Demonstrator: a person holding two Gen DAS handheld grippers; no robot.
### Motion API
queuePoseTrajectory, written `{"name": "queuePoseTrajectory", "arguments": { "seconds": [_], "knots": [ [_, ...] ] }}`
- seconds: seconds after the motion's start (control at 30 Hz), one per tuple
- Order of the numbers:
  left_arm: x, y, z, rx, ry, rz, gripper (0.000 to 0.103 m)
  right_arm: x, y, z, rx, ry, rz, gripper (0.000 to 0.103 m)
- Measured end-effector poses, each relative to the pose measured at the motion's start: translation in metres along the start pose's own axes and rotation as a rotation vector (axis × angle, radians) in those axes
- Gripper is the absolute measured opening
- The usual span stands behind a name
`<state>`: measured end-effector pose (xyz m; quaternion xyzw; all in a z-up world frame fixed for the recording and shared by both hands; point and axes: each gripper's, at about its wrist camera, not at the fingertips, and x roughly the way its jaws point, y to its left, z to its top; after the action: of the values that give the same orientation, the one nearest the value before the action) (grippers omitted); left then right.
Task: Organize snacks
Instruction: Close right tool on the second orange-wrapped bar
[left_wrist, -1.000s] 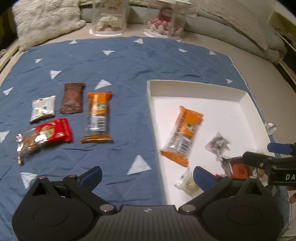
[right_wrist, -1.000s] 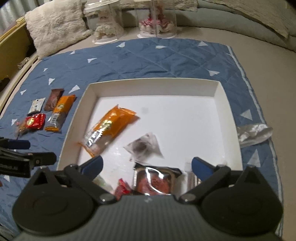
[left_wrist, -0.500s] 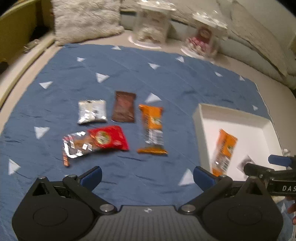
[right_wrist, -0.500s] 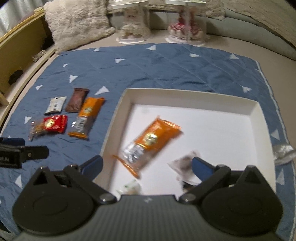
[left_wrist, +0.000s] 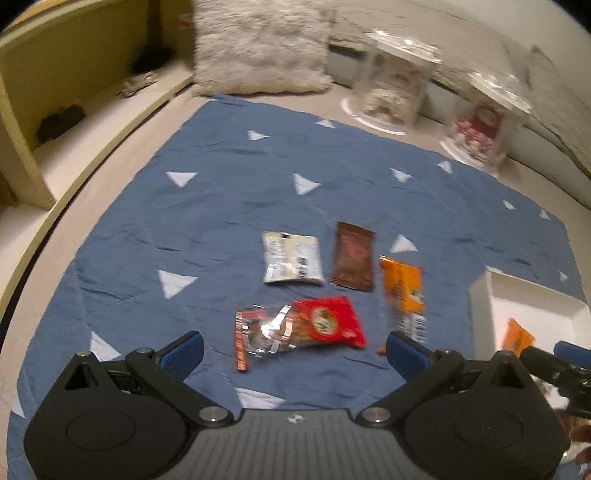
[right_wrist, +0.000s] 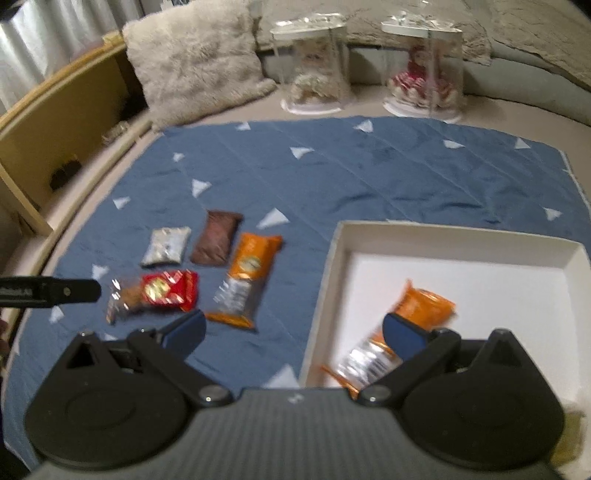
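Four snack packets lie on the blue mat (left_wrist: 229, 206) at mid-frame: a red packet (left_wrist: 303, 326), a silver packet (left_wrist: 291, 258), a brown packet (left_wrist: 352, 262) and an orange bar (left_wrist: 402, 295). Another orange bar (right_wrist: 399, 332) sits in the white tray (right_wrist: 454, 236) at lower right. Left tool (left_wrist: 293, 347) and right tool (right_wrist: 293, 330) are both released and empty. The red packet looks nearest the left tool; straddling its short width should grip best.

Blanket (right_wrist: 369, 177): blue, white triangles.
Pillow (right_wrist: 195, 62): fluffy, beige.
Clear cases (right_wrist: 314, 62): two, dolls inside.
Shelf (left_wrist: 55, 96): yellowish, left.
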<state>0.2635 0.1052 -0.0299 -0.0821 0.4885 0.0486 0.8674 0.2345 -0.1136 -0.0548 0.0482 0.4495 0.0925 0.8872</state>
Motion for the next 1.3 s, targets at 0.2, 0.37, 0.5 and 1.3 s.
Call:
{"name": "queuePoseTrajectory", "arguments": {
  "seconds": [0.2, 0.37, 0.5, 1.3],
  "knots": [
    [0.017, 0.009, 0.007, 0.007, -0.01, -0.027, 0.103, 0.025, 0.008, 0.015, 0.098, -0.005, 0.061, 0.103],
    [0.034, 0.0, 0.013, 0.058, -0.054, -0.077, 0.103, 0.06, 0.017, 0.029, 0.119, 0.03, 0.079, 0.103],
    [0.052, -0.01, 0.015, 0.097, -0.044, -0.077, 0.103, 0.077, 0.021, 0.038, 0.115, 0.022, 0.073, 0.096],
    [0.091, -0.028, -0.002, 0.321, 0.102, -0.227, 0.103, 0.157, 0.033, 0.033, 0.072, 0.144, 0.027, 0.061]
  ]
}}
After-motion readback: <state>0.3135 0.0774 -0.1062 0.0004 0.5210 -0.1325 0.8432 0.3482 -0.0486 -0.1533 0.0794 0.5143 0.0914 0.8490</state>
